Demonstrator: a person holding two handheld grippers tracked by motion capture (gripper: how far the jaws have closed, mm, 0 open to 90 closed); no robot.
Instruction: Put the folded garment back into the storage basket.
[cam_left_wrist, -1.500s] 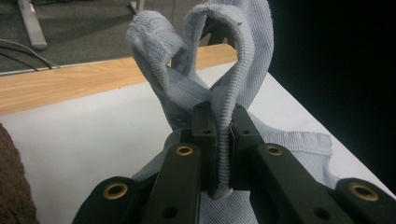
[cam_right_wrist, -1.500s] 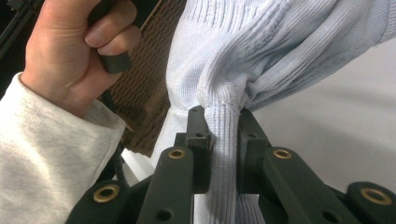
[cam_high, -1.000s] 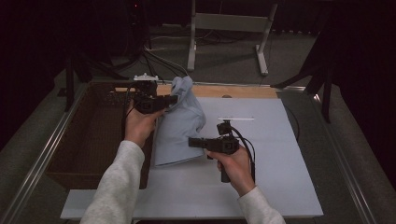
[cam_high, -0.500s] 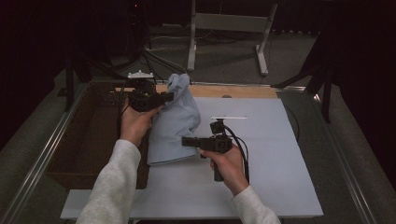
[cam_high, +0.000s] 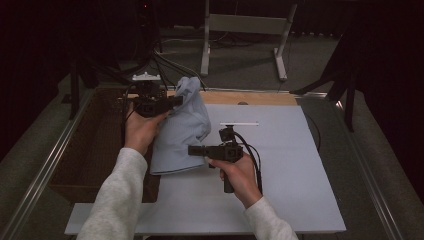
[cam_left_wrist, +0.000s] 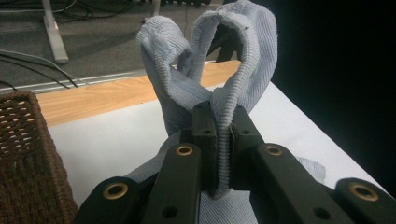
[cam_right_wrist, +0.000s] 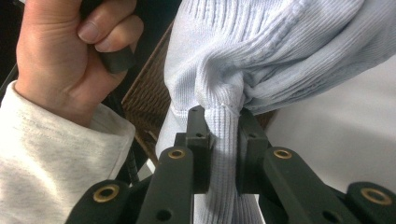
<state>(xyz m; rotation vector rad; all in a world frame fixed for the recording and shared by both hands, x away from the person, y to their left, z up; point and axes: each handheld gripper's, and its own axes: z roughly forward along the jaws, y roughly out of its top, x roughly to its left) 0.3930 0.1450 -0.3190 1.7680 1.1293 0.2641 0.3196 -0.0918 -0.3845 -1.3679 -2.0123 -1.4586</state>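
A light blue ribbed knit cloth (cam_high: 181, 131) hangs between both grippers over the left part of the white board (cam_high: 285, 165). My left gripper (cam_high: 176, 101) holds its upper end raised and is shut on a ribbed hem (cam_left_wrist: 223, 128); two folds of cloth (cam_left_wrist: 233, 42) loop up beyond the jaws. My right gripper (cam_high: 192, 149) points left, lower and nearer, shut on another ribbed edge (cam_right_wrist: 224, 135). The bunched cloth (cam_right_wrist: 280, 51) spreads above its jaws. The person's left hand (cam_right_wrist: 70, 56) and grey sleeve (cam_right_wrist: 46, 158) show at the left of the right gripper view.
A brown wicker basket (cam_high: 95, 145) sits left of the board, close under the left hand, and its wall (cam_left_wrist: 28, 158) shows beside the left gripper. A wooden strip (cam_high: 250, 97) runs along the board's far edge. Stand legs (cam_high: 242, 30) and cables lie on the floor behind.
Both hands have drifted slightly left with the cloth still stretched between them. Neither grip has changed.
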